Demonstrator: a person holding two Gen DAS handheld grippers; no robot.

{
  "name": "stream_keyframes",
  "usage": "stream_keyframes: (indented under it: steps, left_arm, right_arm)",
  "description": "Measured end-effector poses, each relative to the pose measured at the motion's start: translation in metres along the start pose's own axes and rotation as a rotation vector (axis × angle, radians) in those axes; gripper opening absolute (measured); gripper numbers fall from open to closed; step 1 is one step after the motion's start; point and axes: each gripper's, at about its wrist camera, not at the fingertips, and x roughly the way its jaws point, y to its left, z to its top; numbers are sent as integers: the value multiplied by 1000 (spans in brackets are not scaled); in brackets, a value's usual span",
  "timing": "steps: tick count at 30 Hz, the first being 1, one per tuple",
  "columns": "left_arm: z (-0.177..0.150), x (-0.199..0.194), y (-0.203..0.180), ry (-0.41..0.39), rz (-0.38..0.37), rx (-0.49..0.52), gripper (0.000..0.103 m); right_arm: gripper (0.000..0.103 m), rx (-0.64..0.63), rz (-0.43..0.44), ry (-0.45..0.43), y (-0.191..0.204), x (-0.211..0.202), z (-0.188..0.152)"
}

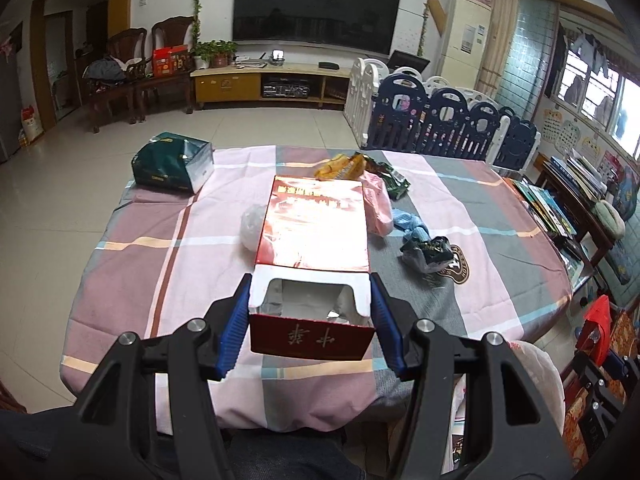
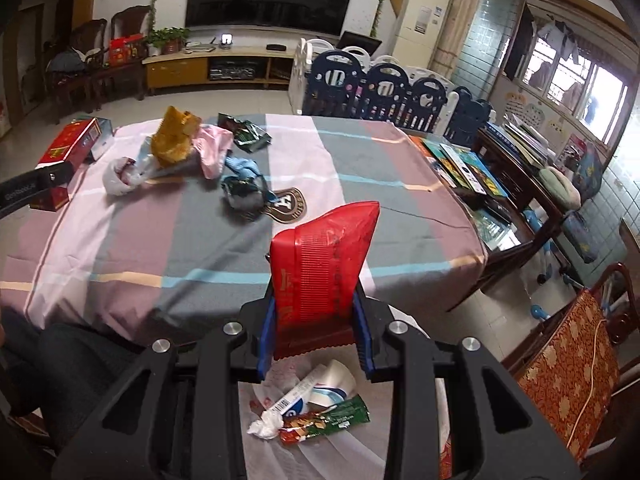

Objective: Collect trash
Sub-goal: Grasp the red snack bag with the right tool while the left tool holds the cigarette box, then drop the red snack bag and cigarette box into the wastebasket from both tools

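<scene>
Wall: we see a TV [image 1: 316, 4].
Cabinet [image 1: 272, 80]: plant [image 2: 168, 38] at its left end.
Table's [image 2: 360, 168] far right corner: playpen [image 1: 448, 120] just beyond.
Right edge: books [image 2: 464, 168] alongside.

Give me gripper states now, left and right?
Left gripper: closed on the red carton.
Right gripper: closed on the red wrapper.

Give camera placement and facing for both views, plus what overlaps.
Left wrist: on the left gripper, angled down across the table toward the TV wall; its fingers clamp a red carton.
Right wrist: on the right gripper, same facing from farther right; its fingers clamp a red bag, with trash in a bin below; a dark-clothed leg shows at left.
Shared: checked tablecloth, wrapper pile, playpen, TV; the carton shows far left.
</scene>
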Motion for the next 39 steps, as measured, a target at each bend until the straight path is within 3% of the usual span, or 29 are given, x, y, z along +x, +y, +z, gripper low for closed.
stream_keyframes:
  steps: [10, 13, 14, 26, 29, 33, 36, 37, 39]
  left_arm:
    - [-13, 10, -27, 34, -40, 69, 57]
    - [-18, 14, -31, 50, -51, 82, 57]
    - [-19, 16, -33, 57, -55, 86, 57]
    - [-36, 14, -71, 77, -148, 172, 57]
    - [-44, 8, -90, 85, -230, 211, 57]
    - [-66, -1, -130, 134, -493, 330, 57]
    - [-91, 2, -158, 243, -659, 402, 60]
    - [-99, 3, -165, 264, -674, 426, 72]
    - [-108, 5, -172, 261, -619, 460, 94]
  right_arm:
    - [36, 55, -13, 157, -20, 36, -26]
    - [61, 110, 5, 175, -28, 41, -30]
    - [69, 147, 3, 168, -33, 40, -30]
    - [70, 471, -55, -22, -99, 1, -24]
    - [70, 520, -87, -68, -109, -8, -25]
    - [70, 559, -123, -106, -119, -16, -27]
    - [72, 582, -131, -112, -124, -18, -29]
    - [73, 586, -132, -111, -125, -18, -29]
    - [73, 589, -134, -110, -126, -18, -30]
